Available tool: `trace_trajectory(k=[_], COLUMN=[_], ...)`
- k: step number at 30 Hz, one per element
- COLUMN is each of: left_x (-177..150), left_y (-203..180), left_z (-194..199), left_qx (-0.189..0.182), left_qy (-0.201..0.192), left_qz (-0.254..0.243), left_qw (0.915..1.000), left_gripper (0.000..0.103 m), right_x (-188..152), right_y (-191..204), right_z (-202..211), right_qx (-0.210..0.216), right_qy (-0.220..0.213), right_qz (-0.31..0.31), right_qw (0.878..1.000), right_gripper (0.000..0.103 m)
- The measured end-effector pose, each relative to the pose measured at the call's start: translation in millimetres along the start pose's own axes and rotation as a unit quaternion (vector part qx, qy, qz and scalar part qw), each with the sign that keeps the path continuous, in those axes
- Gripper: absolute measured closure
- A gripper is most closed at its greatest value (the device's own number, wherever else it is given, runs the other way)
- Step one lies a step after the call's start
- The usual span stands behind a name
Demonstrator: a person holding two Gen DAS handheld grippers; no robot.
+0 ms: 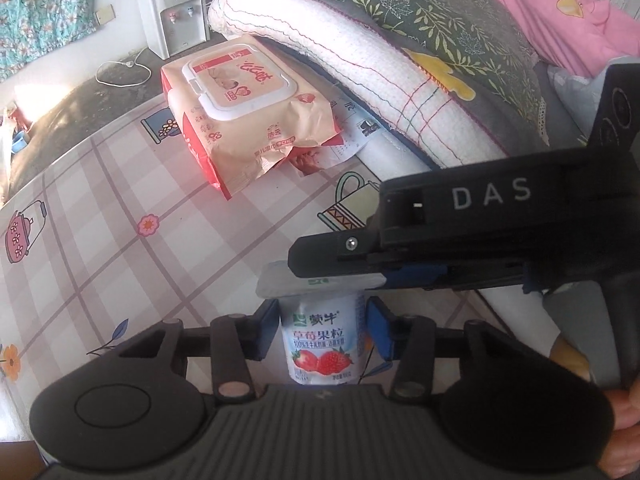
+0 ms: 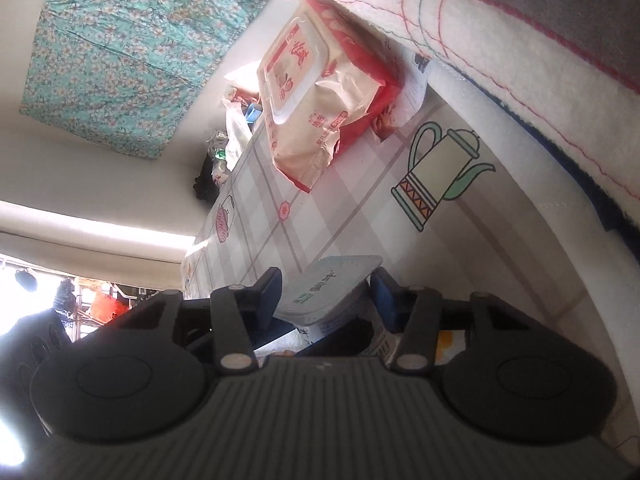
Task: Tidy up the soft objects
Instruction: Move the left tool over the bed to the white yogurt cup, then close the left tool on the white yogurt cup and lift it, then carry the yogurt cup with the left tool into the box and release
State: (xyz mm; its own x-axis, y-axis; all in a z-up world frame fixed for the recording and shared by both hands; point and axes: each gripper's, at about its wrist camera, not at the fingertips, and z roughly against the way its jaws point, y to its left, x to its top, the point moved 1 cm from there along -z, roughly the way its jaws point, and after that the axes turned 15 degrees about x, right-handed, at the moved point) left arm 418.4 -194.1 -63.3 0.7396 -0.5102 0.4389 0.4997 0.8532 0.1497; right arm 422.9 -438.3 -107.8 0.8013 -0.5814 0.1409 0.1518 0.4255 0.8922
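Left gripper: blue pads pressed against both sides of an upright strawberry yogurt cup, gripping its body. Right gripper: jaws narrowed around the same cup's foil-lidded rim. Wet-wipes pack lies well beyond the jaws on the checked tablecloth.

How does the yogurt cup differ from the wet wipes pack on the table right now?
The yogurt cup stands upright; the wet wipes pack lies flat. The cup sits between the left tool pads; the pack lies untouched farther back. The cup is white with strawberries, the pack beige and red. Both rest on the patterned tablecloth.
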Motion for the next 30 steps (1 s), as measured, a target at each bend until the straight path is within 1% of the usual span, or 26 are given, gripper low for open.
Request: trace_trajectory(k=[2, 3, 6, 9, 13, 17, 20, 21, 24, 28, 30], left_x=[-2.6, -3.5, -8.4, -13.8, -20.4, -28.4, -38.8, -42.8, -62.3, -103.5, -126.9], left_y=[-0.4, -0.5, -3.4, -11.6, -16.3, -14.8, -9.1, -6.2, 6.1, 29.3, 42.1], left_z=[11.6, 14.6, 23.7, 31.3, 50.4, 89.1, 130.0, 141.4, 179.5, 224.8, 242.0], left_qx=[-0.004, -0.005, -0.009, -0.002, 0.002, 0.007, 0.019, 0.023, 0.041, 0.071, 0.085], left_qy=[-0.020, -0.024, -0.034, -0.042, -0.060, -0.087, -0.104, -0.106, -0.106, -0.106, -0.103], left_qz=[-0.005, -0.005, -0.006, -0.012, -0.012, -0.009, 0.005, 0.010, 0.030, 0.061, 0.081], left_qw=[0.9998, 0.9997, 0.9994, 0.9990, 0.9981, 0.9962, 0.9944, 0.9940, 0.9931, 0.9899, 0.9877], left_gripper=[0.056, 0.056, 0.056, 0.056, 0.056, 0.056, 0.056, 0.056, 0.056, 0.056, 0.056], right_x=[-2.6, -4.0, -7.8, -11.7, -25.6, -44.3, -63.4, -68.7, -99.7, -144.9, -171.8], right_y=[9.5, 12.3, 14.4, 13.4, 24.6, 58.0, 90.7, 98.2, 132.2, 169.6, 189.5], right_z=[11.1, 15.8, 26.2, 32.9, 52.4, 78.0, 99.3, 102.8, 117.3, 116.9, 108.4], right_qx=[0.007, 0.007, 0.012, 0.014, 0.018, 0.020, 0.039, 0.044, 0.070, 0.105, 0.122], right_qy=[-0.005, -0.006, -0.009, -0.011, -0.017, -0.020, -0.019, -0.017, -0.003, 0.031, 0.058], right_qz=[0.028, 0.034, 0.042, 0.041, 0.064, 0.110, 0.138, 0.144, 0.175, 0.200, 0.207], right_qw=[1.000, 0.999, 0.999, 0.999, 0.998, 0.994, 0.990, 0.988, 0.982, 0.974, 0.969], right_gripper=[0.059, 0.062, 0.067, 0.071, 0.072, 0.072, 0.072, 0.071, 0.070, 0.069, 0.069])
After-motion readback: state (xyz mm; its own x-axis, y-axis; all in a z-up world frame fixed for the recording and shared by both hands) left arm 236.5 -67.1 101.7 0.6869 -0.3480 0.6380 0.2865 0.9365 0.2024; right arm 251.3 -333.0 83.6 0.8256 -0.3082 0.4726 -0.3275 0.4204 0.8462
